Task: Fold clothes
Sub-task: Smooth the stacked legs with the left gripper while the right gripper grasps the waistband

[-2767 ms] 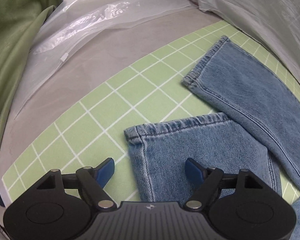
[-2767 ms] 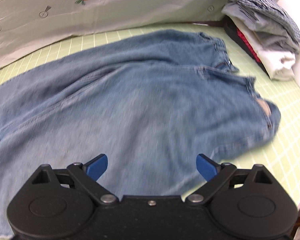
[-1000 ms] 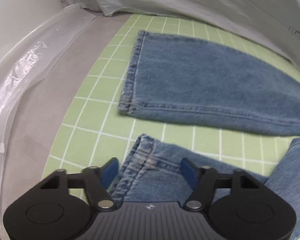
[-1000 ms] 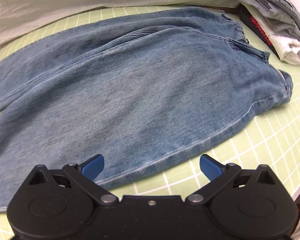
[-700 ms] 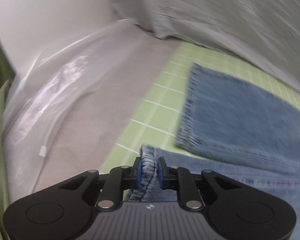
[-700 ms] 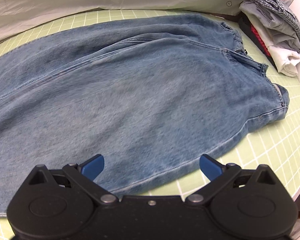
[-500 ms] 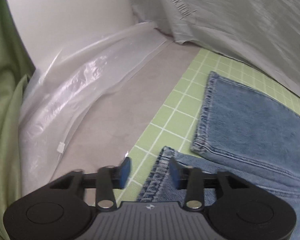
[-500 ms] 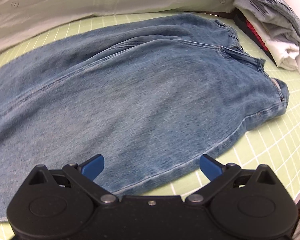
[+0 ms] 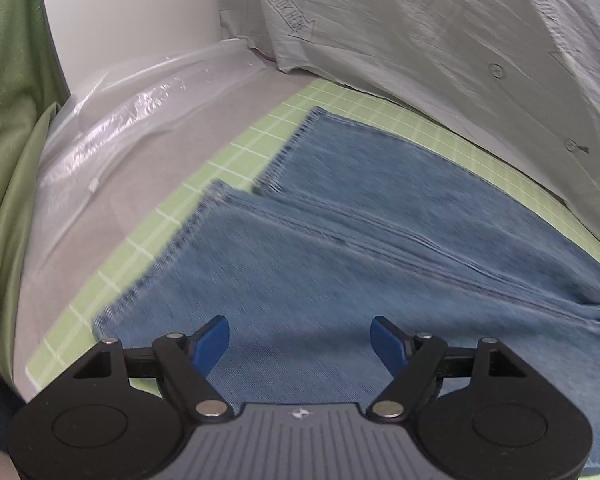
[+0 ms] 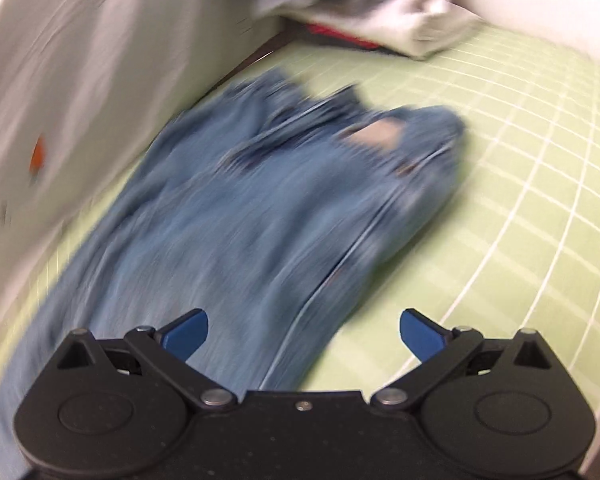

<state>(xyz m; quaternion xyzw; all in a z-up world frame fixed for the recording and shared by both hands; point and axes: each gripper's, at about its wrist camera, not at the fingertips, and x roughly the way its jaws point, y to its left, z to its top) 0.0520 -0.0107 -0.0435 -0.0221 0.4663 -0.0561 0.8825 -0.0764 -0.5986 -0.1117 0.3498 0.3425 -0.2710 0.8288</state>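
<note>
Released since earlier: left gripper (image 9: 300, 340) tilts down over jeans (image 9: 340, 248), jaws opening, empty; right gripper (image 10: 304, 334) likewise, jaws apart.

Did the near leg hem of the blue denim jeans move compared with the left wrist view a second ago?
Yes. The near leg hem now overlaps the far leg hem, covering the green grid mat strip formerly between them.

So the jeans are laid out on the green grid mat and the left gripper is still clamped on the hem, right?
Not clamped. In the left wrist view the left gripper has its jaws opening, nothing pinched between them. The jeans do lie on the green grid mat.
</note>
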